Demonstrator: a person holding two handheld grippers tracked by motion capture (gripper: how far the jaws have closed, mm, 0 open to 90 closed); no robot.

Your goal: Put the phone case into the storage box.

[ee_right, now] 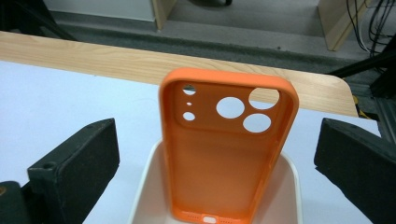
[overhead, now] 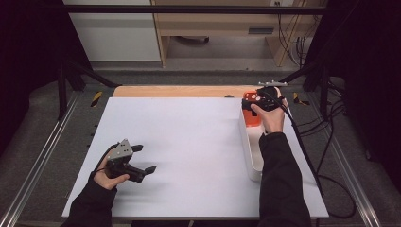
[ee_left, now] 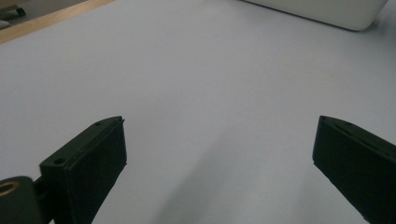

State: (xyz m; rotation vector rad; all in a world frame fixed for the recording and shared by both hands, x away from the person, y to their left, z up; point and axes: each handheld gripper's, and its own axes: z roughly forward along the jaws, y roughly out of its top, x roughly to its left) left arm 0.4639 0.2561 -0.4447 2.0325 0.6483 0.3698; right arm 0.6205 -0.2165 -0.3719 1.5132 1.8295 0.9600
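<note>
Orange phone case [ee_right: 227, 154] upright, camera-end up

In the high view the right gripper [overhead: 255, 105] and the hand holding it cover much of the orange phone case [overhead: 250, 111], so how the case rests in the white tray [overhead: 246, 142] cannot be told there; the sleeve hides the tray's right rim. In the right gripper view the bottom edge cuts off the case's lower end and the tray's near part, so the tray floor stays out of sight. In the left gripper view the top edge cuts the tray down to one corner, and both jaws run off the bottom.
</note>
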